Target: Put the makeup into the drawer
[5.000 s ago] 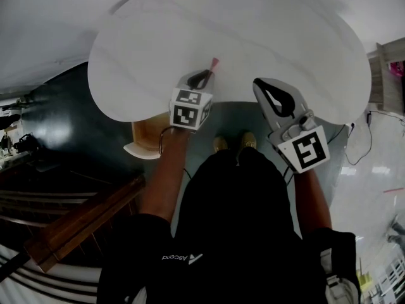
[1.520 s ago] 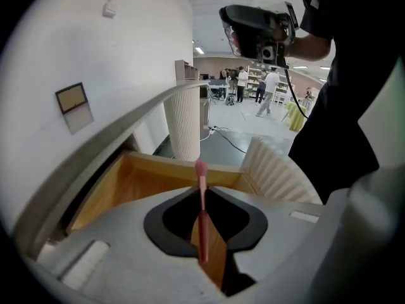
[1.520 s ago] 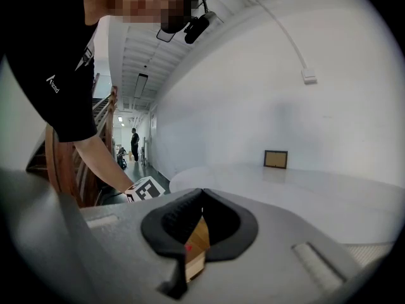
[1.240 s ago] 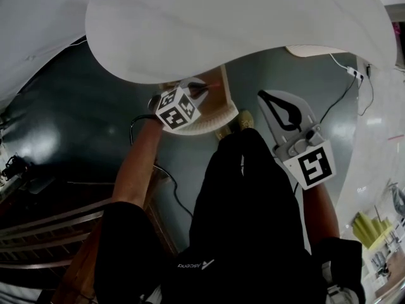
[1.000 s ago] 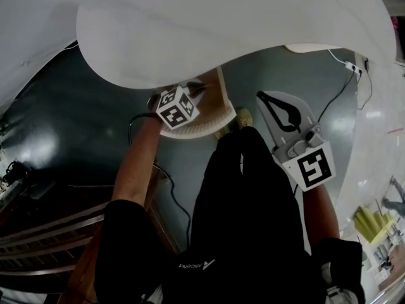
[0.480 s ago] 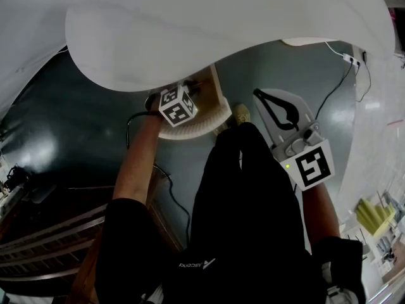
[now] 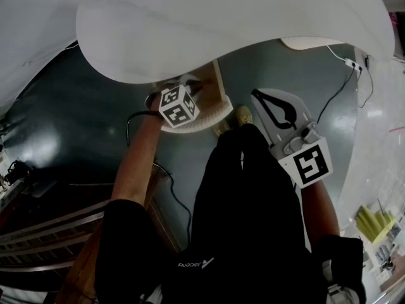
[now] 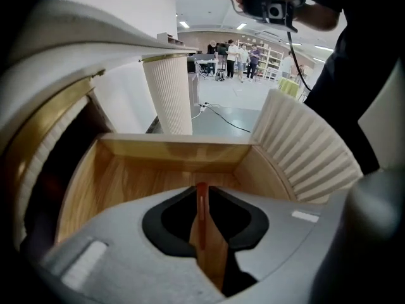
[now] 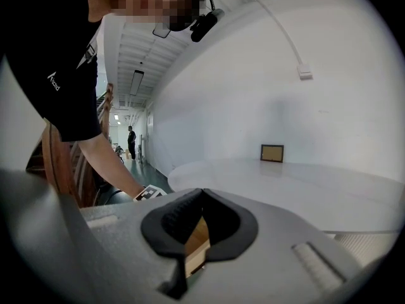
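Wooden drawer (image 8: 126, 176) is seen beneath the left gripper (image 8: 201, 190), its jaws opening around a red makeup stick (image 8: 201, 217); the right gripper (image 9: 201, 193) is held closed, empty.

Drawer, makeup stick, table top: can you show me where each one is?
Drawer (image 8: 171, 152): left gripper view, on its wooden back wall.
Makeup stick (image 8: 202, 214): left gripper view, on the middle of the thin reddish stick.
Table top (image 7: 240, 24): head view, on its bare white surface.
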`<action>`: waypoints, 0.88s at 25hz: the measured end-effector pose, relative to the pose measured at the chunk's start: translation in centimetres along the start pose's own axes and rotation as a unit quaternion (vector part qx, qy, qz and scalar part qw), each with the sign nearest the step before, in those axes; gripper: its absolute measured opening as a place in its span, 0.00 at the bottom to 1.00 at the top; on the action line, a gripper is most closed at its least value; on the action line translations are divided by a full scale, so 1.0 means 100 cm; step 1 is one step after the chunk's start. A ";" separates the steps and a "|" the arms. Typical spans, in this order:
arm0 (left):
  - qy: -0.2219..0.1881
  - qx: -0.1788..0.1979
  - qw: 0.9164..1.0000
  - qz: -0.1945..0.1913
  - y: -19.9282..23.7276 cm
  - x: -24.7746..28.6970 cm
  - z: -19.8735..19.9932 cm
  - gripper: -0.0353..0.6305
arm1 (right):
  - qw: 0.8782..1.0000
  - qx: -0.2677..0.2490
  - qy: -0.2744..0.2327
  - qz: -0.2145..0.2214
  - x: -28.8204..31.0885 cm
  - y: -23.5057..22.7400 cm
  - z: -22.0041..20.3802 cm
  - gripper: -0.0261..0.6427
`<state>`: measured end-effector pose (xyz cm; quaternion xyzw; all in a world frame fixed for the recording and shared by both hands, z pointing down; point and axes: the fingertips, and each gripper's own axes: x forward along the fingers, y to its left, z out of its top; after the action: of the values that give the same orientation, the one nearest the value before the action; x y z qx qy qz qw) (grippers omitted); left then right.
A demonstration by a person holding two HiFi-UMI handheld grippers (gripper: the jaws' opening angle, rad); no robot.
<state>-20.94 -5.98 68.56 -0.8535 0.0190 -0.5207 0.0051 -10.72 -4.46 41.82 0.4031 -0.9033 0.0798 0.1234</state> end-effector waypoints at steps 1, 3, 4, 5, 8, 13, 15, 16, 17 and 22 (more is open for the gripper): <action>-0.002 0.005 1.000 0.003 -0.001 -0.004 0.005 0.15 | 1.000 -0.001 -0.002 0.003 -0.001 0.000 0.001 0.04; -0.006 0.015 1.000 0.010 -0.004 -0.014 0.015 0.14 | 1.000 -0.003 -0.008 0.007 -0.003 0.002 0.004 0.04; -0.010 0.021 1.000 0.015 -0.005 -0.021 0.019 0.13 | 1.000 -0.004 -0.012 0.008 -0.004 0.004 0.007 0.04; -0.015 0.026 0.999 0.022 -0.006 -0.030 0.024 0.12 | 1.000 -0.004 -0.018 0.009 -0.005 0.007 0.011 0.04; -0.038 0.033 0.997 0.050 -0.006 -0.061 0.046 0.09 | 1.000 -0.006 -0.028 0.012 -0.012 0.012 0.022 0.04; -0.128 -0.010 0.985 0.116 -0.003 -0.127 0.096 0.07 | 0.999 -0.007 -0.049 0.020 -0.023 0.015 0.043 0.04; -0.181 -0.043 0.973 0.140 -0.006 -0.159 0.118 0.07 | 0.998 -0.007 -0.058 0.023 -0.029 0.018 0.054 0.04; -0.206 -0.057 0.965 0.151 -0.008 -0.174 0.128 0.07 | 0.998 -0.008 -0.062 0.025 -0.031 0.020 0.059 0.04; -0.228 -0.067 0.958 0.163 -0.011 -0.188 0.137 0.07 | 0.997 -0.010 -0.066 0.027 -0.034 0.022 0.064 0.04; -0.289 -0.082 0.930 0.213 -0.027 -0.231 0.167 0.07 | 0.995 -0.019 -0.088 0.043 -0.045 0.030 0.083 0.04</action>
<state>-16.56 -2.60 40.44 -0.9404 0.2404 -0.2352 0.0507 -11.43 -1.32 32.44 0.3665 -0.9286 0.0323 0.0475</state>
